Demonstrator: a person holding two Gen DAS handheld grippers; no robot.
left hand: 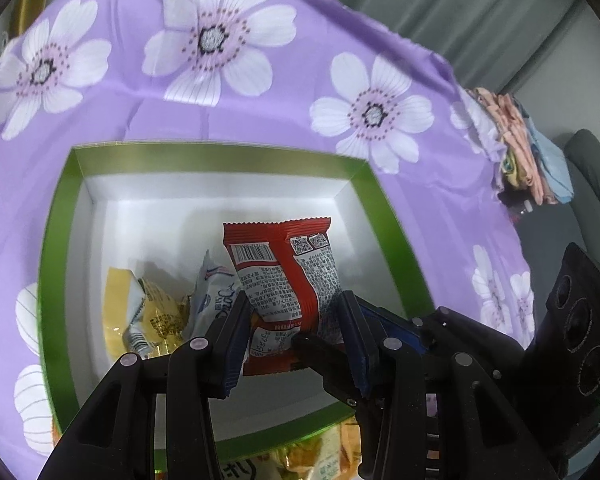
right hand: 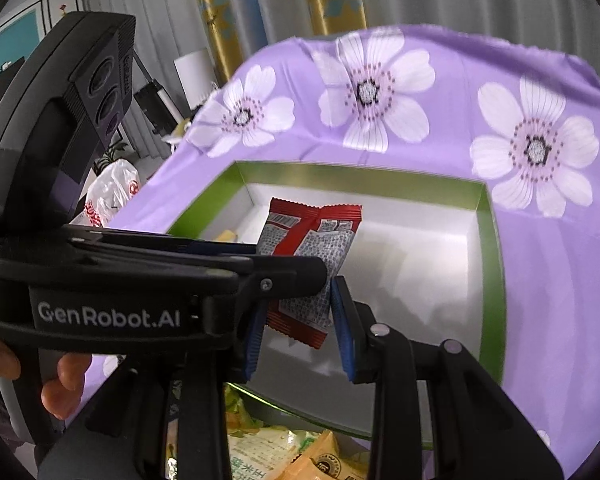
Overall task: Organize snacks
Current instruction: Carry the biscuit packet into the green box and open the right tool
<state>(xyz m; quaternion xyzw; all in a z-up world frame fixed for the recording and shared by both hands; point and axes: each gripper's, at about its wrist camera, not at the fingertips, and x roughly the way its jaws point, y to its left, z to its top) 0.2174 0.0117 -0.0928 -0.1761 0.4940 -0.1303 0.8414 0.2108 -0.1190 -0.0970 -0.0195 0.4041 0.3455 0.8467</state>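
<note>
A red snack packet [left hand: 284, 272] hangs over the open white box with a green rim [left hand: 220, 158]. My left gripper [left hand: 294, 298] is shut on the packet's lower part, one pad on each side. The right gripper's black finger [left hand: 320, 350] reaches in from the right beneath it. In the right wrist view the same red packet [right hand: 312, 240] sits between the blue pads of my right gripper [right hand: 300, 300], which is shut on its lower end. The left gripper [right hand: 288, 258] crosses in from the left. A yellow packet [left hand: 148, 312] and a white-blue packet [left hand: 212, 292] lie inside the box.
The box [right hand: 488, 248] rests on a purple cloth with white flowers [left hand: 260, 112]. More snack packets [right hand: 280, 448] lie in front of the box's near edge. A person's fingers [right hand: 60, 380] hold the left gripper's handle. A white plastic bag [right hand: 112, 192] stands beyond the table's left edge.
</note>
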